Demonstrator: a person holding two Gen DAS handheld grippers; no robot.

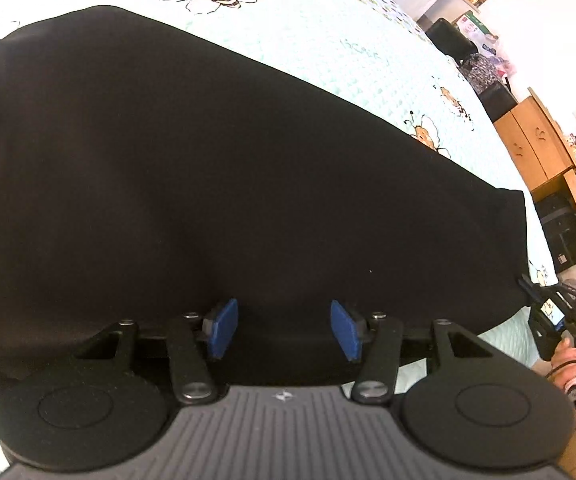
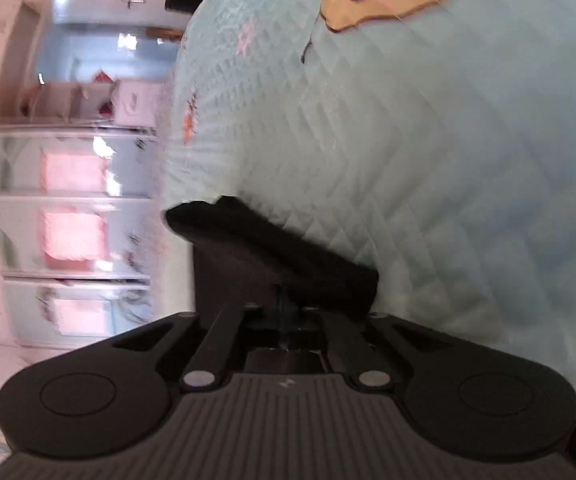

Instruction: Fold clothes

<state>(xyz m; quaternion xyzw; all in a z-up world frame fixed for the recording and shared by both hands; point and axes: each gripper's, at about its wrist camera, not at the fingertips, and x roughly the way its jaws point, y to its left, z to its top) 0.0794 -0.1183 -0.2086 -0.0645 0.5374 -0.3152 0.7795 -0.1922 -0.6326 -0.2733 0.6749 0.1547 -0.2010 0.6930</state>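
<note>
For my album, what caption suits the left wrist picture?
Open left gripper poised over a black garment spread on a bee-print bedspread.

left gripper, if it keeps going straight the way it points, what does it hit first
Most likely the black garment: the left gripper has its jaws open right over the cloth's near part, nothing between. Depth is unclear, but the bedspread lies beneath and beyond it.

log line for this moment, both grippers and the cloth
left gripper: open over black fabric garment | right gripper: shut on garment corner | surface: pale quilted bee-print bedspread
</note>
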